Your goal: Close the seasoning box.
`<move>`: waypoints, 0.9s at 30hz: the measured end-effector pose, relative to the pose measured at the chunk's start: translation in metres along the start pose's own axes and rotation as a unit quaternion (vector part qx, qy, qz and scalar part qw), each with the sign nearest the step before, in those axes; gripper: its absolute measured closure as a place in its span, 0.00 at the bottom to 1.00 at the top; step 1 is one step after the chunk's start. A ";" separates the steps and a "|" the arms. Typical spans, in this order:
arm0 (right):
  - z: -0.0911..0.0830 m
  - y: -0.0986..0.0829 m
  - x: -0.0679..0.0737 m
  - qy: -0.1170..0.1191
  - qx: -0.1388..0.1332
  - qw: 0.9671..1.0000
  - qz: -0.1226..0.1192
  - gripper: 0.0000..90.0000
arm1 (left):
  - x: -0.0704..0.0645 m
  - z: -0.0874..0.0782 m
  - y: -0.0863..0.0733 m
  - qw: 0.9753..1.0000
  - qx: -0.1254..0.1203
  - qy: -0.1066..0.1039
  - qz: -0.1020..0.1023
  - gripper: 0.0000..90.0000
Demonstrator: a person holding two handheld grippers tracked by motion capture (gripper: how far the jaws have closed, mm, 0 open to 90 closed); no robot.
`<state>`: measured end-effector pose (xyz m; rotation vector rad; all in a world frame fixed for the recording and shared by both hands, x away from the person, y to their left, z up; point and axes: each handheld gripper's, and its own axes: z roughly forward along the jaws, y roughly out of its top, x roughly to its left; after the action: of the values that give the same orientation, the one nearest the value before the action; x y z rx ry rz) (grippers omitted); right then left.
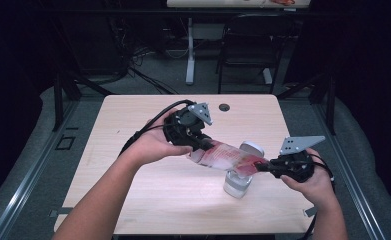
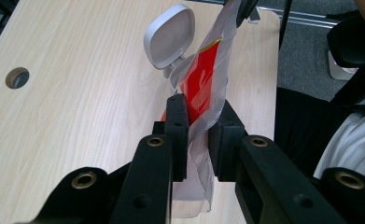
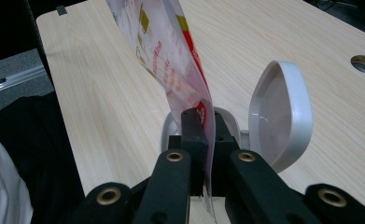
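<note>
High view, red-and-white plastic pouch (image 1: 228,157) stretched above the bench (image 1: 133,200) between two claws, left claw (image 1: 207,145) clamped on one end, right claw (image 1: 261,166) clamped on the other, white open-lidded container (image 1: 238,184) standing just beneath.

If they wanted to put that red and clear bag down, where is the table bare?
The table is bare along its left side and near edge, and at the far right by the round hole. It is crowded mid-right, where both grippers stretch the bag over the open white container.
</note>
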<state>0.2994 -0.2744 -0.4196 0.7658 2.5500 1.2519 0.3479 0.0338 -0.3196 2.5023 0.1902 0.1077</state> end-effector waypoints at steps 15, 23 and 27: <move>0.012 0.007 0.003 0.008 -0.034 0.999 0.001 0.95 | 0.008 -0.001 -0.035 0.999 -0.021 -0.011 -0.034 0.89; 0.016 0.008 0.004 0.005 -0.061 0.998 0.000 0.89 | 0.012 0.001 -0.055 0.998 -0.037 -0.016 -0.051 0.89; 0.017 0.008 0.003 0.003 -0.069 0.998 0.002 0.87 | 0.013 0.003 -0.064 0.997 -0.044 -0.018 -0.059 0.89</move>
<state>0.3058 -0.2575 -0.4236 0.7382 2.4370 1.4167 0.3542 0.0849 -0.3594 2.3977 0.3103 0.0217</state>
